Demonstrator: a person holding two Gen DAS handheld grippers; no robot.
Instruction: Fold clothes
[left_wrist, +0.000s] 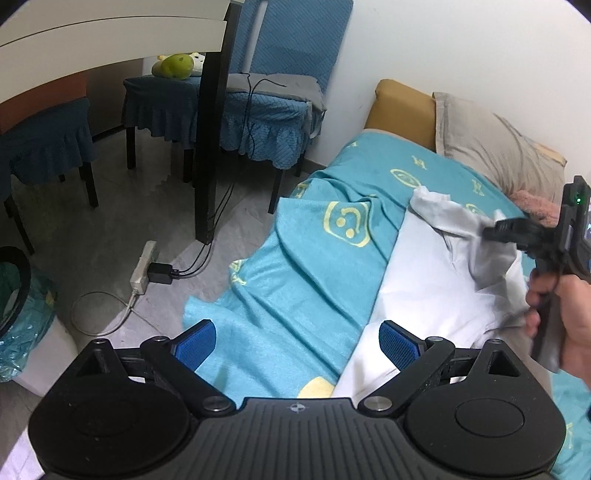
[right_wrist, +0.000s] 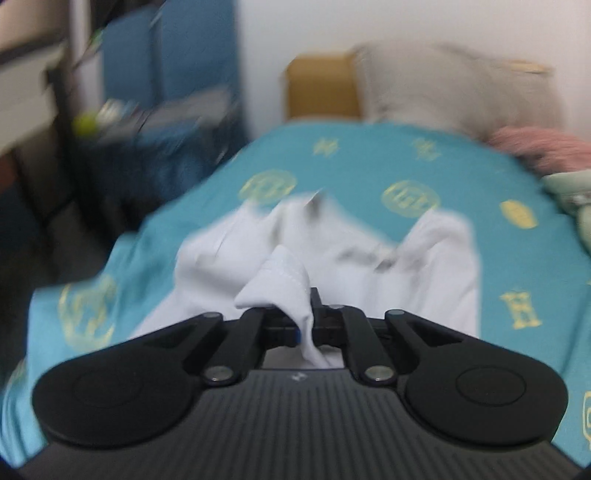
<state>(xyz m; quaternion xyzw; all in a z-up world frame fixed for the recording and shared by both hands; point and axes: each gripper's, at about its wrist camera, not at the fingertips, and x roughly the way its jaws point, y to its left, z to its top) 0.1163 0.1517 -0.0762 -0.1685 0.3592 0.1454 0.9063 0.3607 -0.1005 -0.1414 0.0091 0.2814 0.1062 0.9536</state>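
Nearest the left wrist camera, the left gripper (left_wrist: 297, 341) hangs released, its blue pads (left_wrist: 194, 341) spread wide with nothing between them, low over the near edge of the bed (left_wrist: 399, 98). Its right pad sits just above the near left border of the white shirt (left_wrist: 436, 280), while the left pad hovers over the turquoise blanket (left_wrist: 295, 266) that covers the bed, so the garment lies just ahead and to the right of this gripper, within easy reach. The right gripper (right_wrist: 304, 323) is clenched on a fold of the same shirt, a bunched tip of white fabric poking up between the closed pads; seen from the left wrist view it holds that part raised above the rest, far and to the right, gripped by the person's right hand (left_wrist: 565, 321). The lift most likely serves to carry a sleeve or shoulder across the body of the shirt, which otherwise lies spread flat on the blanket so that a fold can be laid cleanly. The right wrist view is blurred, so finer detail of the cloth is unclear. A beige pillow (left_wrist: 491, 155) rests at the far end of the bed, and a power strip (left_wrist: 144, 267) lies on the floor to the left.
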